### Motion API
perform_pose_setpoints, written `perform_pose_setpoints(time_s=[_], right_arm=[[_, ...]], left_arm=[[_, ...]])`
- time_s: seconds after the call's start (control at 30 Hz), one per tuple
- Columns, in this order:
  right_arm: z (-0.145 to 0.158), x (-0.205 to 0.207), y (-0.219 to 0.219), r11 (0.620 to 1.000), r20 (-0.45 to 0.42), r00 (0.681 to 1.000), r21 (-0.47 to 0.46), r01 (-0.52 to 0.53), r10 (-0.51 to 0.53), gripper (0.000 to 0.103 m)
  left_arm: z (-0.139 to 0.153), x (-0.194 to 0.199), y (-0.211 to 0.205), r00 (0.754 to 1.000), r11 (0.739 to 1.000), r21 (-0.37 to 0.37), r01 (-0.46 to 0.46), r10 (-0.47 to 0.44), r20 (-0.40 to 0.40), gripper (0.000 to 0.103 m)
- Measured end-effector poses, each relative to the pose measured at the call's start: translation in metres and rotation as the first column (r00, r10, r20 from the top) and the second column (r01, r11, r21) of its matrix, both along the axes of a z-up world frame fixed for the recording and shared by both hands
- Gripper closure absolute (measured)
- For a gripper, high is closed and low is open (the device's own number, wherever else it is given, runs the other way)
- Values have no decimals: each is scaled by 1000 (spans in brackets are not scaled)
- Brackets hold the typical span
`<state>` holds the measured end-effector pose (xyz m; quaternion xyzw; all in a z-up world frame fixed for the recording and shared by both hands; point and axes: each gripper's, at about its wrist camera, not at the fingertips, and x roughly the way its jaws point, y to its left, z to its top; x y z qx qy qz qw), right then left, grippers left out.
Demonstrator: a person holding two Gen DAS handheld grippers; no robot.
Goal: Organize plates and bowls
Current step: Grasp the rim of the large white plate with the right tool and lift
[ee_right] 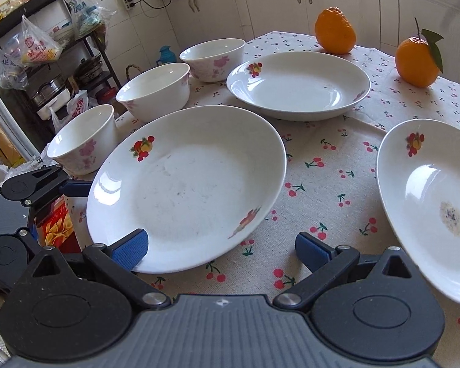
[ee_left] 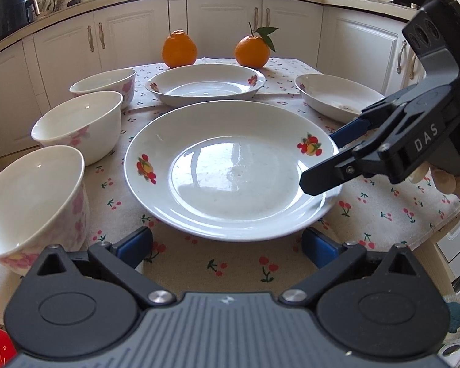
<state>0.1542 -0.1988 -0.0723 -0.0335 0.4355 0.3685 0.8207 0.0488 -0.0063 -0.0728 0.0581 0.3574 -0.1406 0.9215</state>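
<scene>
A large white plate (ee_left: pixel 230 168) with fruit prints lies on the cherry-print tablecloth (ee_left: pixel 383 211). My left gripper (ee_left: pixel 227 247) is open wide at its near rim, and nothing is between the blue pads (ee_left: pixel 135 247). My right gripper (ee_left: pixel 331 156) comes in from the right, open, with one finger over the plate's right rim. In the right wrist view the same plate (ee_right: pixel 187 184) has its edge between the open right gripper (ee_right: pixel 222 250) fingers. Two more plates (ee_left: pixel 205 84) (ee_left: pixel 331 95) lie behind. Three pink-flowered bowls (ee_left: pixel 30 196) (ee_left: pixel 76 122) (ee_left: pixel 104 84) line the left side.
Two oranges (ee_left: pixel 179 49) (ee_left: pixel 251 50) stand at the table's far edge. The right-hand plate (ee_right: pixel 429 199) has a dried stain. White kitchen cabinets (ee_left: pixel 224 24) run behind the table. A shelf with bags and pots (ee_right: pixel 46 46) stands beyond the bowls. A hand (ee_left: pixel 457 184) holds the right gripper.
</scene>
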Motion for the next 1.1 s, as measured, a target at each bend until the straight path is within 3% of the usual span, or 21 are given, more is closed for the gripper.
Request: perform_pose_setpoints(time_s=[0.43,0.53,0.93,1.1], right_arm=[[5,37,18,994,-52,994,-31,-100,99,0],[11,49,23,991,-25,992,-51,-124,123,0],[12,97,39,975,-93,970,5,-224,223,0],[11,105,45,966,-114,959,29,-257,258,12]], left_arm=[[2,0,-3,1000,1000,25,14,-15,24,1],[2,2,-2,1000,1000,16,12,-13,28,1],[2,5,-5,999,999,23,26,-27,29,1],[3,6,-5,999,999,27,31,-32,25,1]])
